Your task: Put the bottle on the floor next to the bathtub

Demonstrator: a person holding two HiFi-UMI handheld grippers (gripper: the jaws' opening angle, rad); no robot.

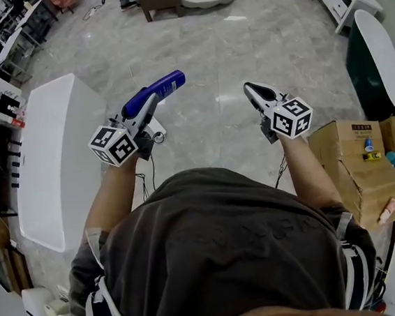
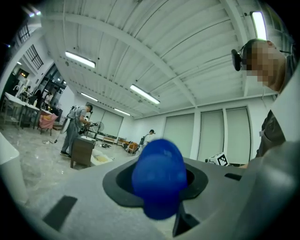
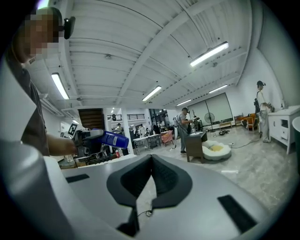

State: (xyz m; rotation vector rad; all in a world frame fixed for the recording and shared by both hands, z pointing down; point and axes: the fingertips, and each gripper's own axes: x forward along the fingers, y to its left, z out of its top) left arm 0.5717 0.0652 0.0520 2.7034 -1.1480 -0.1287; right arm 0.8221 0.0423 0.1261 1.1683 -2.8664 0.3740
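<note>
The task is at its carrying step: the dark blue cylindrical bottle (image 1: pixel 157 93) is up in the air, pinched between the jaws of the left gripper (image 1: pixel 143 110). It lies nearly lengthwise along them and slants forward, away from the person. In the left gripper view its rounded blue end (image 2: pixel 159 177) fills the gap between the grey pads, so those tongs are clamped on it. The right gripper (image 1: pixel 255 93) hangs beside it, well apart. Its jaws are pressed together on nothing, as the right gripper view shows, where the bottle (image 3: pixel 110 138) appears off to the side. Below lies the pale grey marble-look floor (image 1: pixel 203 44). The large white box-shaped fixture (image 1: pixel 51 169) on the left is probably the bathtub. A dark oval vessel with a white rim (image 1: pixel 376 58) at the far right could also be one. The bottle hovers over open floor just off the right-hand side of the white fixture, so the placement is not yet done. The next move calls for lowering the left gripper toward the floor close to that side and turning the wrist so the bottle comes upright. Its base should sit flat before the jaws spread, because a bottle released at a slant would likely tip and roll. The brown cardboard boxes (image 1: pixel 348 155) on the right are out of the way.
</note>
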